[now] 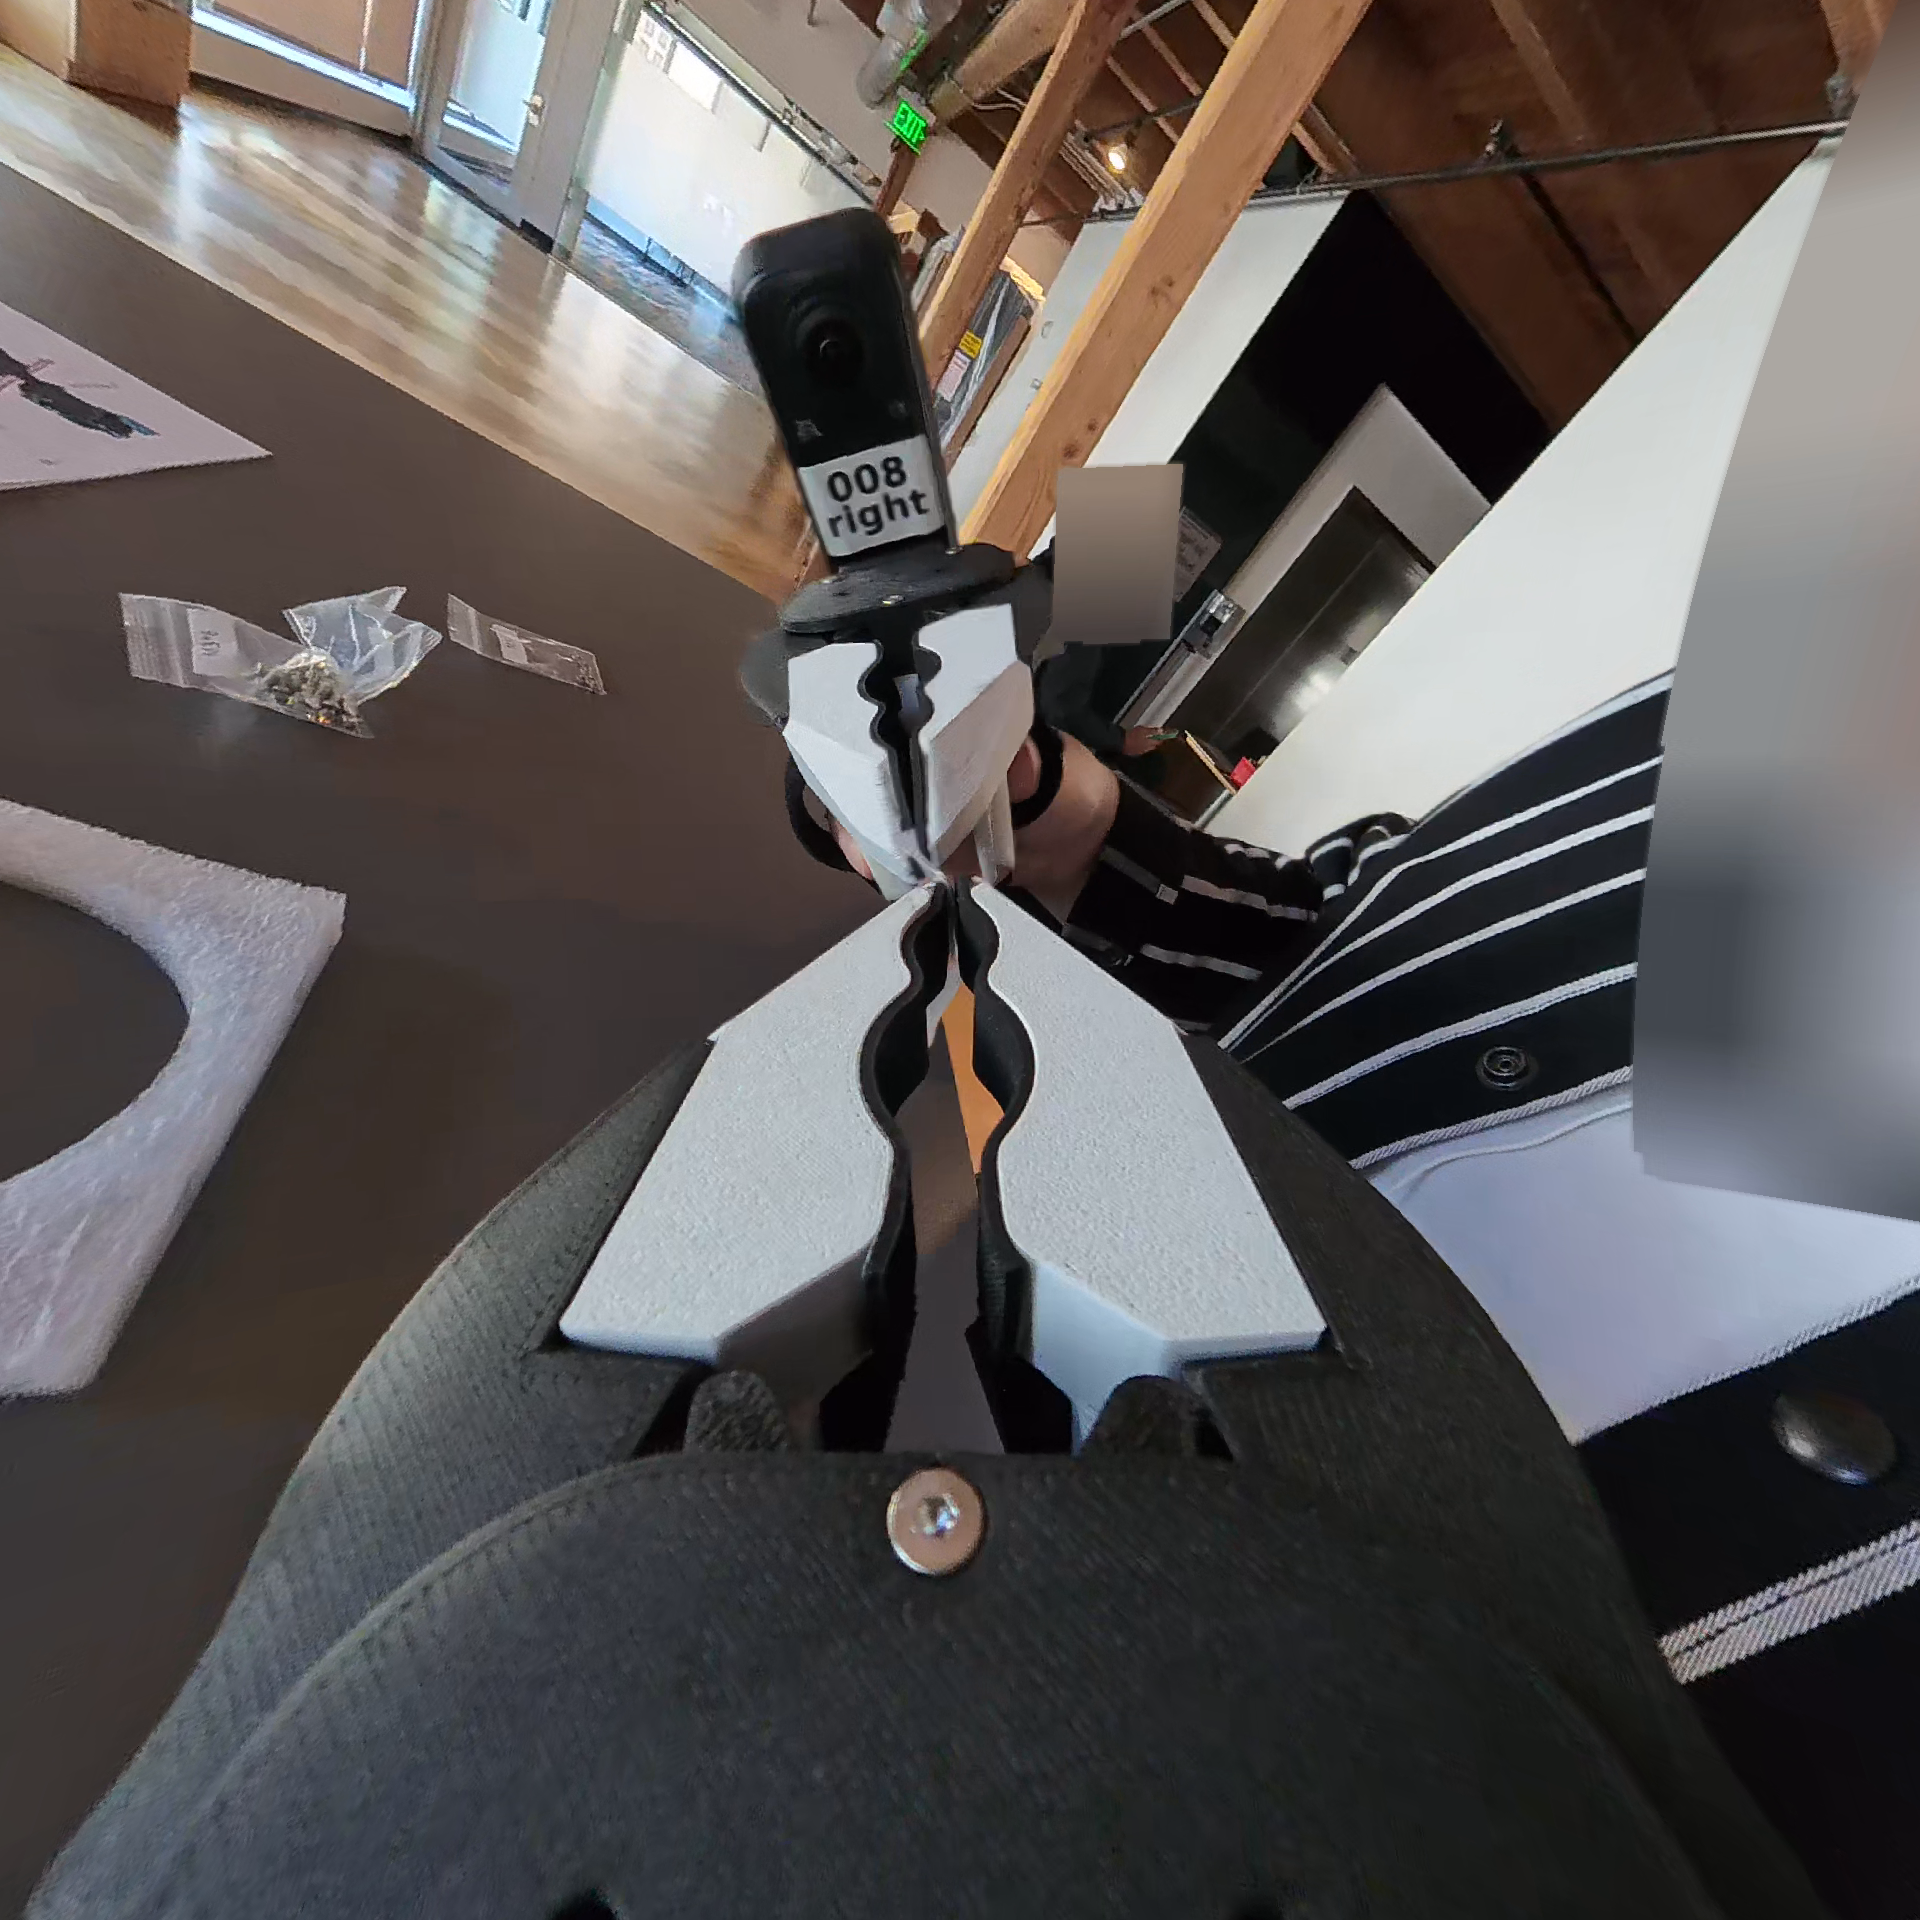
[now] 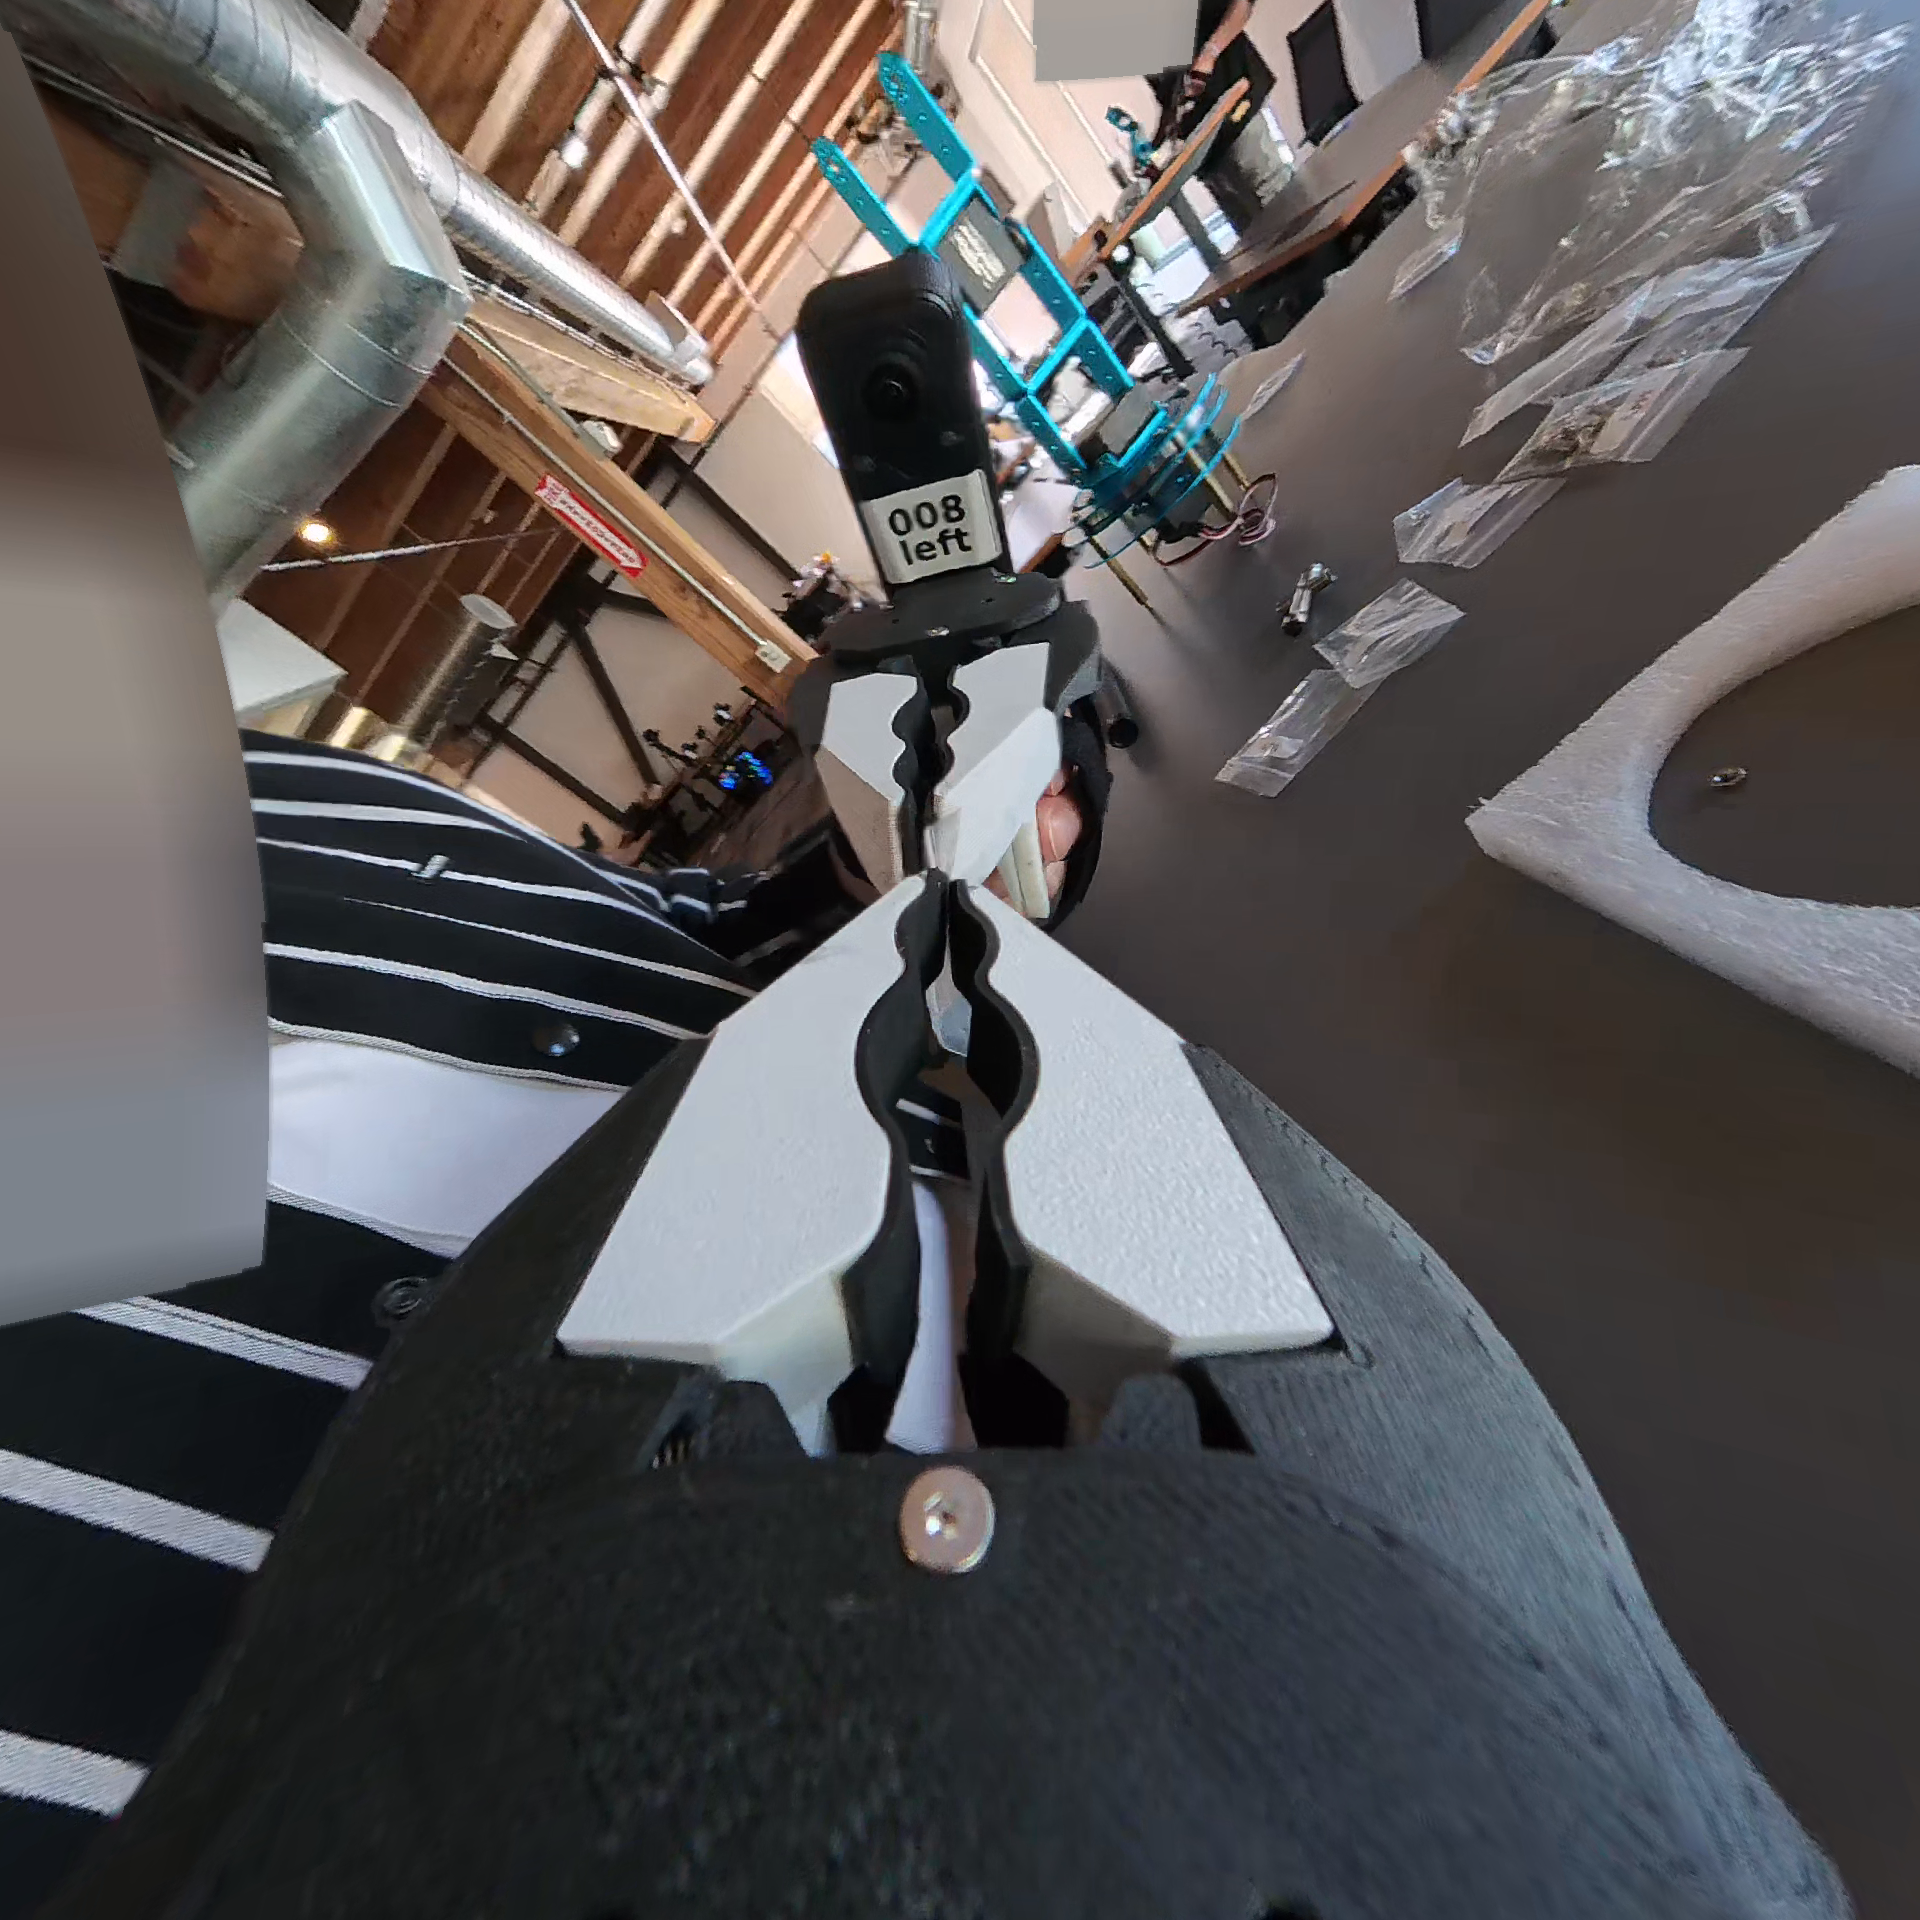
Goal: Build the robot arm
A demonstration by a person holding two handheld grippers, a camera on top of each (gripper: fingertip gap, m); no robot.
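Note:
My left gripper (image 1: 951,899) and my right gripper (image 2: 940,883) point at each other, tip to tip, above the dark table (image 1: 520,831). Both have white fingers with black wavy pads, and their jaws are closed. In the left wrist view the right gripper (image 1: 925,857) touches or nearly touches my left fingertips. In the right wrist view the left gripper (image 2: 935,847) meets my right fingertips the same way. I cannot tell whether a tiny part is pinched where the tips meet. A hand holds each gripper.
A white foam sheet with a round cutout (image 1: 239,935) lies on the table; it also shows in the right wrist view (image 2: 1662,831), with a small nut (image 2: 1728,776) inside. Small plastic bags (image 1: 312,665) (image 2: 1382,623), a paper sheet (image 1: 104,416), a blue metal frame (image 2: 1049,343). A person in a striped shirt (image 1: 1403,935) is close. Left and right tips are no more than a few centimetres apart. Left tips and right tips are each some 20 cm from the small nut (image 2: 1728,776).

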